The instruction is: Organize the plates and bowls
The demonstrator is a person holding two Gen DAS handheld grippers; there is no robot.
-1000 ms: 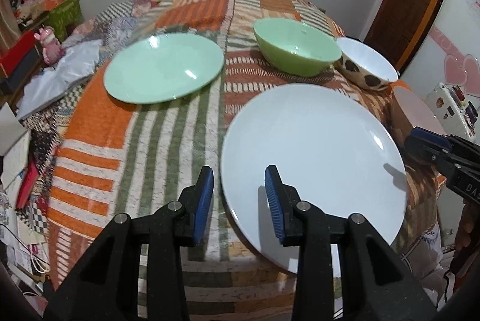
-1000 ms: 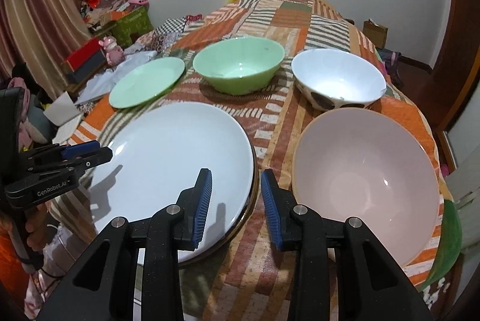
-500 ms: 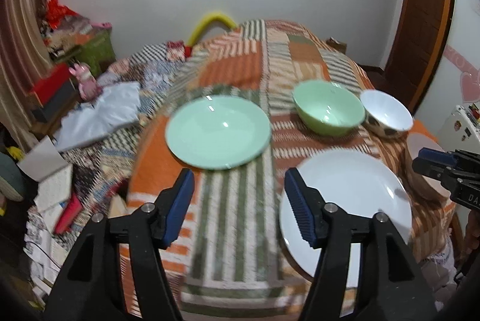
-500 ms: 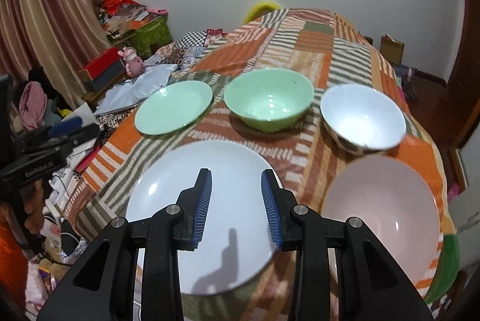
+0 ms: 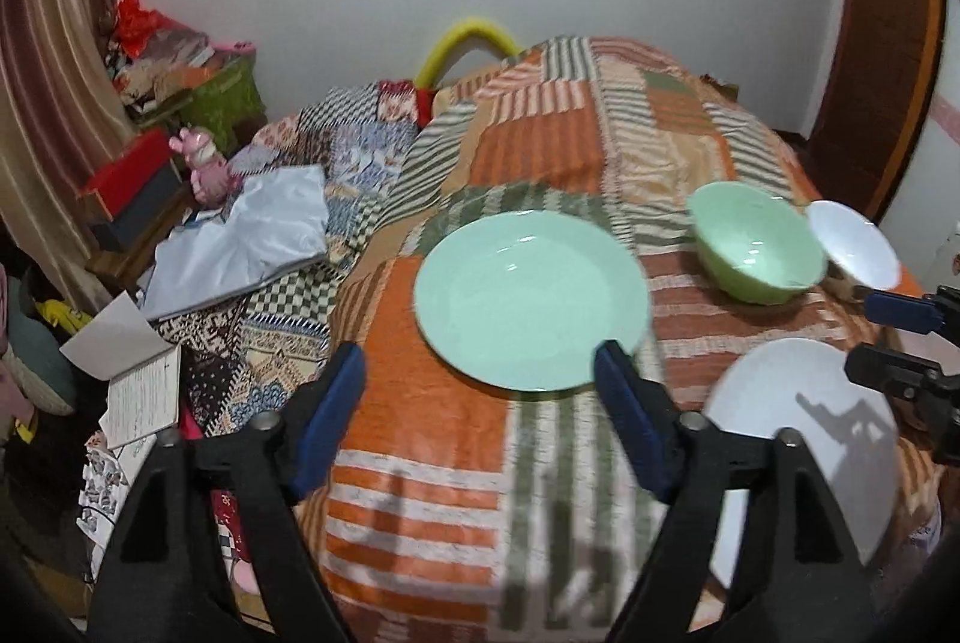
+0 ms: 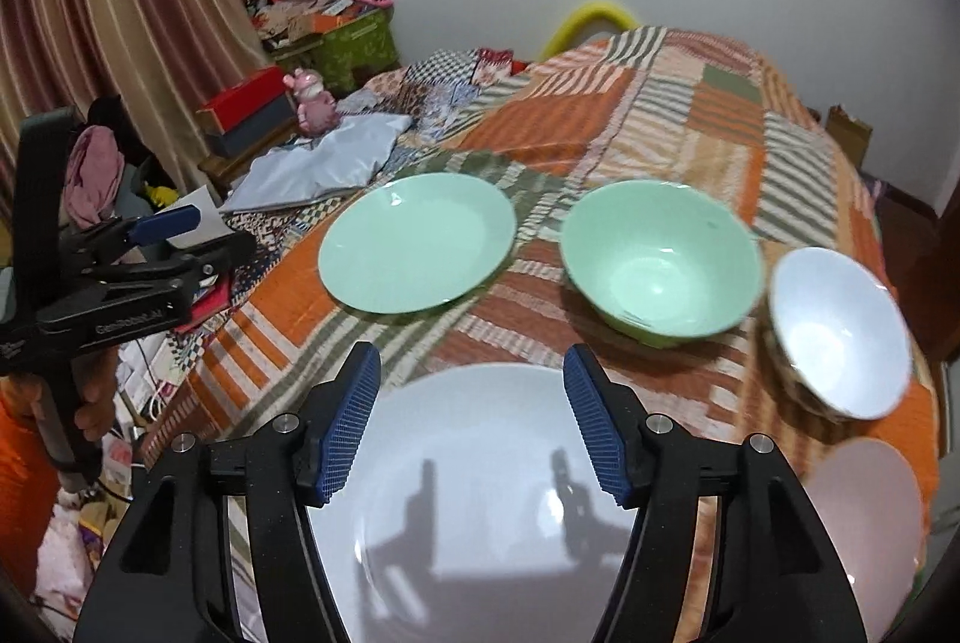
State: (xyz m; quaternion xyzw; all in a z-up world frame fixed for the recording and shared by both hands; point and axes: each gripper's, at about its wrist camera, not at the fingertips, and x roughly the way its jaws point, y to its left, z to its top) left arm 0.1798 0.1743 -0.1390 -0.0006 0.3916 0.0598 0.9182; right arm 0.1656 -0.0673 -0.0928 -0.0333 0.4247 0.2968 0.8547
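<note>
A green plate [image 5: 531,301] [image 6: 417,241] lies on the striped patchwork cloth [image 5: 420,511]. To its right stand a green bowl [image 5: 756,250] [image 6: 660,262] and a white bowl [image 5: 852,244] [image 6: 840,334]. A large white plate [image 5: 804,445] [image 6: 492,499] lies at the near edge, with a pink bowl [image 6: 864,511] to its right. My left gripper [image 5: 480,421] is open and empty, held above the cloth just short of the green plate. My right gripper [image 6: 471,424] is open and empty above the white plate. Each gripper shows at the edge of the other's view.
Left of the cloth lie a grey plastic bag [image 5: 252,235], an open notebook [image 5: 132,379], a pink toy [image 5: 204,163], red and green boxes and a curtain [image 6: 120,12]. A yellow curved tube [image 5: 468,42] stands at the far end. A brown door [image 5: 882,42] is at right.
Both grippers have pulled back and risen, and both have opened wider. The left one has swung left, from the white plate to facing the green plate.
</note>
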